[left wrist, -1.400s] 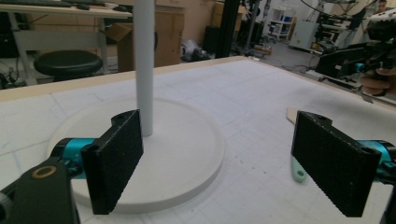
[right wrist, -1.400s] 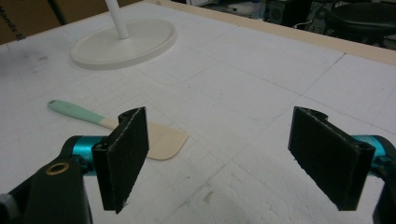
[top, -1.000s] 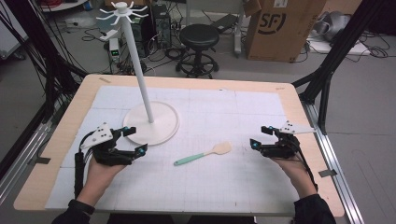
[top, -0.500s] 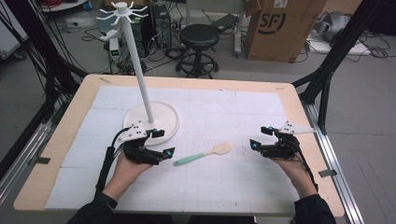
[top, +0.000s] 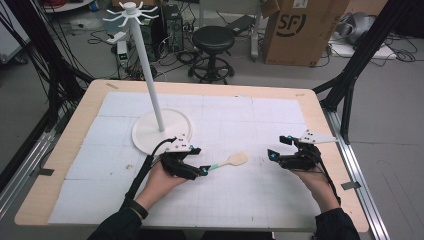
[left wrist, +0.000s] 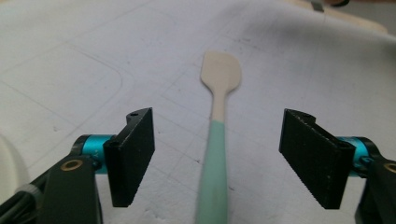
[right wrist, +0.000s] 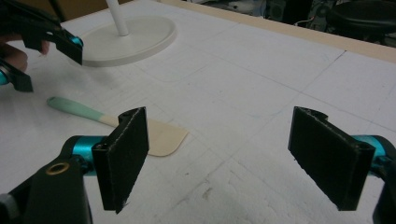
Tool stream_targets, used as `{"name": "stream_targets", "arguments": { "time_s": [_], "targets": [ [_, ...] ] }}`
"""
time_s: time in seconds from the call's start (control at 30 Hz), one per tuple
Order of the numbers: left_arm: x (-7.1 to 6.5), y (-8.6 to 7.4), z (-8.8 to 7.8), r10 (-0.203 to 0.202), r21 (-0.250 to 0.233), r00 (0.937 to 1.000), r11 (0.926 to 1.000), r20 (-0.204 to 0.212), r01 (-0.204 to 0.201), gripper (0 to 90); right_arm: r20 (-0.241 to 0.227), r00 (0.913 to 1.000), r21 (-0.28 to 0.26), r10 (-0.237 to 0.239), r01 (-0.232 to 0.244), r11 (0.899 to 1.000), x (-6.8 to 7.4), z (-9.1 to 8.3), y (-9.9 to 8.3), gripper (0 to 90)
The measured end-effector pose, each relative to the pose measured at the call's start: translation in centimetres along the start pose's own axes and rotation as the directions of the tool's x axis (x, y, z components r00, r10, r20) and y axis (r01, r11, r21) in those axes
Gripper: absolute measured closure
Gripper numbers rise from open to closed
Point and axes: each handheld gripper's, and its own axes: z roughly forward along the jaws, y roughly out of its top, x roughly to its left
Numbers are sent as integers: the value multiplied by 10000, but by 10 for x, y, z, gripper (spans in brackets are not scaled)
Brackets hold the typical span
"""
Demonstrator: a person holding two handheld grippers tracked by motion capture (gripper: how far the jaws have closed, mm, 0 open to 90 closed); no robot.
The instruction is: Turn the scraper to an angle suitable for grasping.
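From the high view, the left gripper (top: 204, 170) is hovering over the mint handle of the spatula (top: 227, 162) lying on the white foam mat (top: 280, 120), near the hanger stand's round base (top: 150, 135).

In the left gripper view, its jaws have just been closing, standing apart astride the handle without pressing it. The spatula (left wrist: 215, 140) looks light, stiff and smooth; the slim handle is likely the best grip.

In the right gripper view, the right gripper (right wrist: 233, 154) is idling with jaws apart, near the cream blade.

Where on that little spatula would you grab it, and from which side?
Probably by the mint-green handle of the spatula, coming from its handle end. It lies flat on the white mat, and the slim handle runs straight between the open left gripper; the fingers stand on either side, not touching. The cream blade is wider and thin.
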Motion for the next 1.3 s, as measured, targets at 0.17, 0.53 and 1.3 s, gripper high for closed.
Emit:
{"name": "stream_targets", "arguments": {
  "time_s": [0.17, 0.53, 1.3],
  "targets": [
    [-5, 3, 17, 125, 480, 9998, 9988, -134, -119, 374, -9, 10000, 15, 30, -30, 10000, 0, 0, 0, 195],
    [-11, 13, 47, 484, 1358, 9979, 9898, -434, -421, 541, -23, 10000, 23, 30, -29, 10000, 0, 0, 0, 196],
    [-17, 18, 58, 1767, 2047, 9842, 9632, 65, -1742, 804, -90, 9999, 51, 58, -58, 10000, 0, 0, -1, 196]
  ]
}}
